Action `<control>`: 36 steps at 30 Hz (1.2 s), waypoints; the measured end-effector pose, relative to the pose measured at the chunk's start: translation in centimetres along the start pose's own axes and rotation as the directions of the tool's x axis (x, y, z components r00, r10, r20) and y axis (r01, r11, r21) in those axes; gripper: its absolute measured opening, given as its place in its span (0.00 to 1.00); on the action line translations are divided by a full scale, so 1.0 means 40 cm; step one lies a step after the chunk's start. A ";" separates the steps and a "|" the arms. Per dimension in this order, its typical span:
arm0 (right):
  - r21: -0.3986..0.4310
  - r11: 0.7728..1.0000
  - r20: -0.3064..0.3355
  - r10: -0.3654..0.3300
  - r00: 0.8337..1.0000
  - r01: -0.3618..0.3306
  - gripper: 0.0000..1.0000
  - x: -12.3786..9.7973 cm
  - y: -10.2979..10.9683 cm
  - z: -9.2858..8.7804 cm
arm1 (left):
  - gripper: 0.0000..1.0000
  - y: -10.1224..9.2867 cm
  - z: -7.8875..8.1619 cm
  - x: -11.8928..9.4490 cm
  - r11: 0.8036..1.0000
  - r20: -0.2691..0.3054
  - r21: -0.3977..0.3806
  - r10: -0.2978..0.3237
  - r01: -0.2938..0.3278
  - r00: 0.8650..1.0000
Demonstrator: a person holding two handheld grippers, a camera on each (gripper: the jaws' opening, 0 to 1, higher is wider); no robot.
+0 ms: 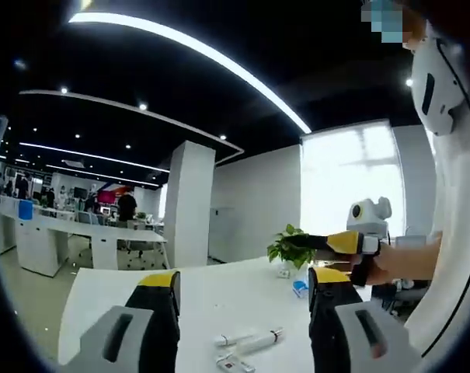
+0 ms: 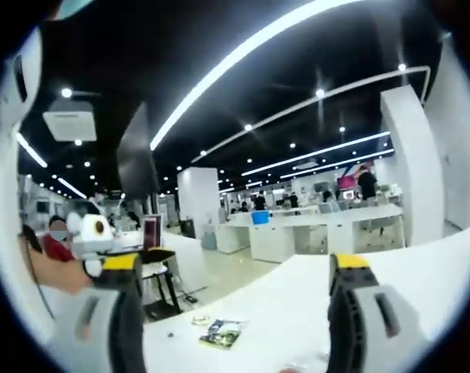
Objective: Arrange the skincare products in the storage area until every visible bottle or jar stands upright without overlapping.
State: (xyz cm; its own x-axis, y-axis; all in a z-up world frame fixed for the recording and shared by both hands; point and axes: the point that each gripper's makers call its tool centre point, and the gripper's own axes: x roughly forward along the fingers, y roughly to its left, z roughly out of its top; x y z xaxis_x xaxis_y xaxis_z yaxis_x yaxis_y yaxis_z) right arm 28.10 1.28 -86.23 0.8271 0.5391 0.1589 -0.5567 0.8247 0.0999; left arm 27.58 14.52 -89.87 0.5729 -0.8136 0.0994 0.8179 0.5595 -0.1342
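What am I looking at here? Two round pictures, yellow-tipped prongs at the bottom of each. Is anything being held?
No robot: a person carries a two-jaw gripper in each hand, with a fisheye camera on each. The left gripper view looks along the left gripper, jaws apart, empty. The right gripper crosses at its right. On the white table lie two small white tubes, on their sides, and a potted plant stands further back. The right gripper view shows its own open, empty jaws, and a booklet on the table.
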 end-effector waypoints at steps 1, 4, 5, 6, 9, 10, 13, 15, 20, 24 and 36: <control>-0.003 1.000 0.000 -0.010 1.000 0.010 0.99 -0.004 -0.007 0.001 | 0.69 0.003 -0.001 -0.005 1.000 0.006 -0.020 0.007 -0.007 1.000; 0.007 1.000 -0.009 -0.028 1.000 0.028 0.99 -0.012 -0.012 -0.003 | 0.73 0.007 -0.009 -0.017 0.998 0.001 -0.055 0.017 -0.017 1.000; 0.014 0.999 -0.015 -0.033 0.999 0.033 0.99 -0.014 -0.011 -0.010 | 0.74 0.008 -0.018 -0.023 0.997 -0.009 -0.072 0.023 -0.023 1.000; 0.022 0.999 -0.026 -0.037 0.999 0.037 0.99 -0.016 -0.009 -0.017 | 0.74 0.009 -0.023 -0.026 0.997 -0.014 -0.076 0.027 -0.028 1.000; 0.028 0.999 -0.046 -0.036 0.998 0.037 0.99 -0.017 -0.002 -0.034 | 0.75 0.011 -0.032 -0.034 0.996 -0.015 -0.084 0.040 -0.042 0.999; 0.027 0.999 -0.054 -0.029 0.998 0.030 0.99 -0.017 0.002 -0.041 | 0.75 0.011 -0.036 -0.037 0.995 -0.015 -0.094 0.044 -0.046 0.999; 0.015 1.000 -0.089 -0.016 0.996 0.018 0.99 -0.014 0.002 -0.068 | 0.78 0.011 -0.049 -0.043 0.993 -0.023 -0.107 0.057 -0.059 0.998; 0.017 1.000 -0.094 -0.017 0.995 0.018 0.99 -0.013 -0.001 -0.072 | 0.80 0.011 -0.057 -0.048 0.991 -0.036 -0.115 0.066 -0.070 0.997; 0.030 0.999 -0.069 -0.023 0.997 0.025 0.99 -0.012 -0.013 -0.071 | 0.82 0.021 -0.062 -0.063 0.990 -0.040 -0.106 0.084 -0.088 0.996; 0.057 0.998 -0.095 -0.019 0.995 0.024 0.99 -0.005 -0.015 -0.103 | 0.85 0.032 -0.069 -0.069 0.988 -0.050 -0.115 0.096 -0.101 0.994; 0.068 0.998 -0.108 0.008 0.994 0.000 0.99 0.032 -0.008 -0.115 | 0.84 0.066 -0.071 -0.088 0.983 -0.062 -0.121 0.132 -0.139 0.989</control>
State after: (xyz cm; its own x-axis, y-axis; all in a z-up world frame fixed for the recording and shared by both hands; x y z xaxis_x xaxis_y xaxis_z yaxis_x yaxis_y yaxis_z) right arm 29.67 2.50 -90.56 0.8264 0.5606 0.0528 -0.5608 0.8110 0.1665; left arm 27.58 18.41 -93.36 0.6715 -0.7407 0.0199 0.7178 0.6437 -0.2653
